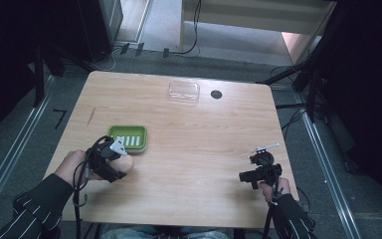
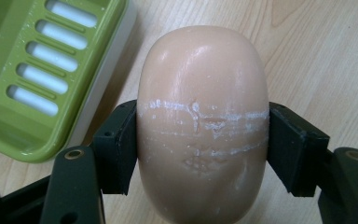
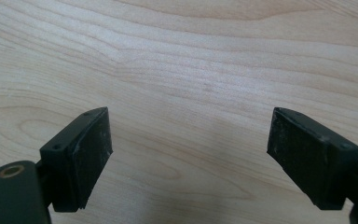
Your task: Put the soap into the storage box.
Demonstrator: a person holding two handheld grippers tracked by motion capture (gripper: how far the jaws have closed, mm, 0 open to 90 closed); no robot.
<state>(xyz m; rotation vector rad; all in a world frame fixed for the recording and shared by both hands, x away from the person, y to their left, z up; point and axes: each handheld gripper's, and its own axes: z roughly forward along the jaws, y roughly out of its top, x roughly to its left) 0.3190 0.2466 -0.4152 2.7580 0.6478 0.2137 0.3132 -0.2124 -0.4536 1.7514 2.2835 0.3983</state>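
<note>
From the high view I see my left gripper near the table's left edge, toward the front, just beside the near right corner of the green soap dish, with my hand wrapped round its body; what sits between the jaws is little more than a pale blob from up there. The left gripper view settles it: the two black pads press on either flank of a peach-coloured oval bar of soap, clamped across its middle, where whitish scuff lines run round it. That same view shows the dish's slotted floor and pale underside just left of the soap, not touching it. My right gripper sits near the front right corner of the table, well apart from the soap. Its own view shows the jaws spread wide with bare wood grain between them. Only the high view takes in the far edge, where a clear plastic lid lies beside a small black round disc.
</note>
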